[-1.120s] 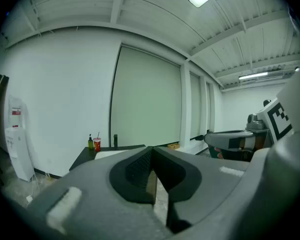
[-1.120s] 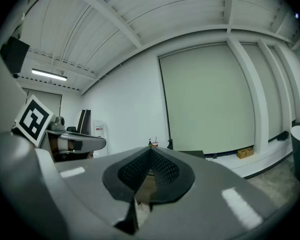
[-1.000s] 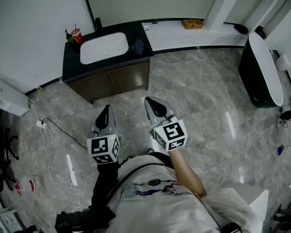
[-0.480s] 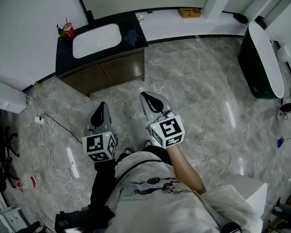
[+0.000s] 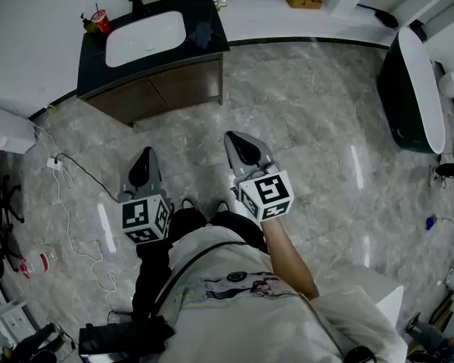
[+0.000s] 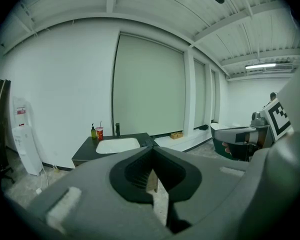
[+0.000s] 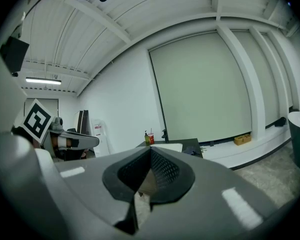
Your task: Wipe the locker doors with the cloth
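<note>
Left gripper (image 5: 144, 157) and right gripper (image 5: 238, 144) both closed and empty, over grey marble floor (image 5: 310, 104) at centre frame; dark cloth (image 5: 204, 33) at upper left on black table (image 5: 91, 59), just right of white sink (image 5: 145, 38), above brown cabinet doors (image 5: 174, 91), well apart from both grippers

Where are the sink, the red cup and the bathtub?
white sink basin (image 5: 144, 38): head view, bare middle of the bowl.
red cup (image 5: 101, 23): head view, its red side.
black bathtub (image 5: 392, 100): head view, its dark outer wall.
</note>
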The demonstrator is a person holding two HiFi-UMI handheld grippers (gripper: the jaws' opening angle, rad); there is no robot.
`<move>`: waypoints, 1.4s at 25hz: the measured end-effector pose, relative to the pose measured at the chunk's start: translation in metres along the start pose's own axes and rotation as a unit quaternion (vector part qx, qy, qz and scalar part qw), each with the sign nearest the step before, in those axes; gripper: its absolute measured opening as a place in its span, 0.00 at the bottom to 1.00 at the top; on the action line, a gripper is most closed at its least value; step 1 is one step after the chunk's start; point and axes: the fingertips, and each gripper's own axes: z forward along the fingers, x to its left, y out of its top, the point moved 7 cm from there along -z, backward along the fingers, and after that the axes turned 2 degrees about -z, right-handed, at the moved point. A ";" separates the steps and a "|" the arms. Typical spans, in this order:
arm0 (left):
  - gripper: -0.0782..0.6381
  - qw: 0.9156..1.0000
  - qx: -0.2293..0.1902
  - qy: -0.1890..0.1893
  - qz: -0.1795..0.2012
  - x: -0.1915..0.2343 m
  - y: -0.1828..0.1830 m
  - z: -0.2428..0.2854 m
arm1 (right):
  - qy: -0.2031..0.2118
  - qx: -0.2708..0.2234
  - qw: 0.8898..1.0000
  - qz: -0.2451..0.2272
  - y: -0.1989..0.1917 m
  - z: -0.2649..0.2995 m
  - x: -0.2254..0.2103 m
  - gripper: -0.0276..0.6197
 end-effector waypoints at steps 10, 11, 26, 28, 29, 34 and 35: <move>0.11 1.000 0.003 -0.018 -0.016 0.059 0.005 0.081 | -0.008 0.030 0.999 -0.012 -0.004 0.083 -0.006 0.05; 0.11 1.000 0.000 -0.020 -0.019 0.068 0.009 0.094 | -0.013 0.035 0.999 -0.013 -0.003 0.094 -0.009 0.05; 0.11 0.996 0.030 -0.077 -0.028 0.173 0.049 0.238 | -0.017 0.077 0.997 -0.006 0.022 0.283 -0.010 0.05; 0.11 0.996 0.040 -0.080 -0.030 0.173 0.047 0.251 | -0.013 0.091 0.996 0.001 0.017 0.296 -0.022 0.05; 0.11 0.996 0.045 -0.077 -0.032 0.174 0.045 0.258 | -0.012 0.099 0.995 0.004 0.014 0.304 -0.030 0.05; 0.11 0.997 0.060 -0.032 -0.029 0.182 0.044 0.289 | -0.007 0.136 0.990 0.024 -0.011 0.345 -0.091 0.15; 0.11 0.997 0.063 -0.023 -0.028 0.182 0.044 0.291 | -0.007 0.147 0.989 0.025 -0.018 0.354 -0.105 0.17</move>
